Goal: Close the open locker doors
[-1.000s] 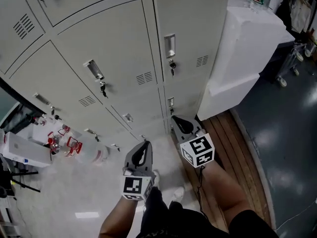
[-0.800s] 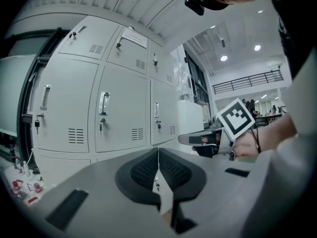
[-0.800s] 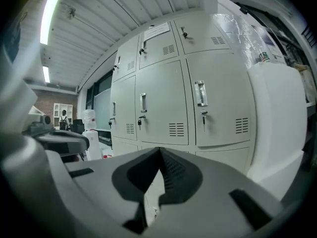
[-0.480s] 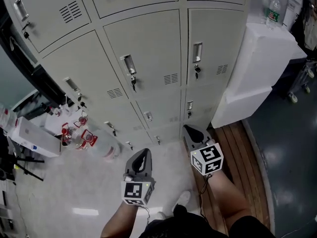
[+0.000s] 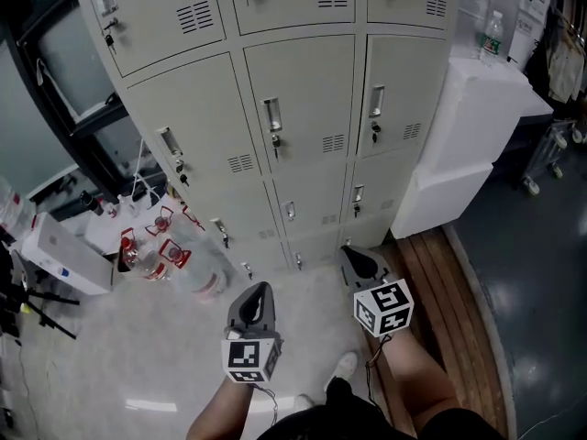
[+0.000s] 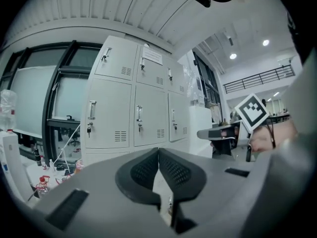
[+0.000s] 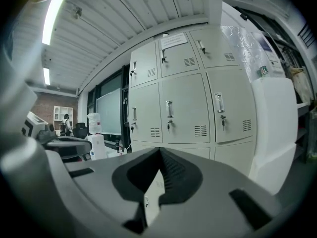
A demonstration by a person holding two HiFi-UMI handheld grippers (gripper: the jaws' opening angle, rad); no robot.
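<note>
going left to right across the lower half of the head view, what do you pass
white box → clear bottles → left gripper → right gripper → wooden floor strip → dark floor

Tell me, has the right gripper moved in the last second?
Yes. The right gripper has pulled back from the lockers: in the head view its tip overlapped them earlier, and now it only reaches their foot.

The right hand-held gripper [image 7: 159, 151] is shown with its jaws together and empty. Beyond it, the locker doors [image 7: 184, 108] are shown closed, with a white block [image 7: 275, 128] at their right.
</note>
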